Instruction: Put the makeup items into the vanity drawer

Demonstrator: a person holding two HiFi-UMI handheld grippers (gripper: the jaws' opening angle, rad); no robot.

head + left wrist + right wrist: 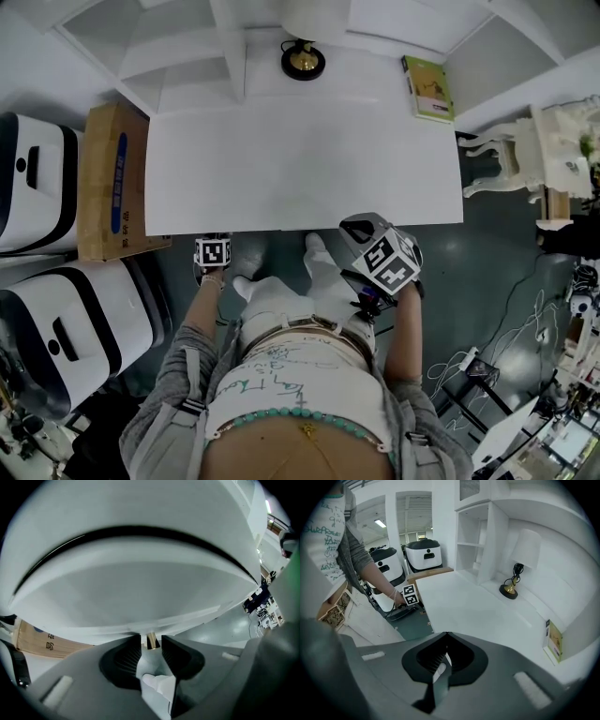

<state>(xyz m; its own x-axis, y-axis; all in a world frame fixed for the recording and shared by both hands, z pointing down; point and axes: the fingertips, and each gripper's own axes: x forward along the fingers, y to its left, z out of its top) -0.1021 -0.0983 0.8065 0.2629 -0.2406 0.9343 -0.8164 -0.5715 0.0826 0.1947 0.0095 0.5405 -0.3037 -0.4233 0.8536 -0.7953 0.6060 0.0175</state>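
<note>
The white vanity (300, 159) fills the middle of the head view, its top bare. My left gripper (213, 247) is at the vanity's front edge, left of centre. In the left gripper view its jaws (151, 637) are shut on a small brass drawer knob (151, 642), under the white drawer front (140, 597). My right gripper (364, 231) hovers at the front edge further right, shut and holding nothing (446, 634). A green flat box (427, 88) lies at the back right of the top (553, 641). No other makeup item shows.
A black-and-gold lamp (303, 58) stands at the back centre (509, 588). White shelves rise behind. A cardboard box (111, 178) and two white machines (37, 183) stand to the left. White ornate furniture (525, 155) and floor cables (511, 328) lie to the right.
</note>
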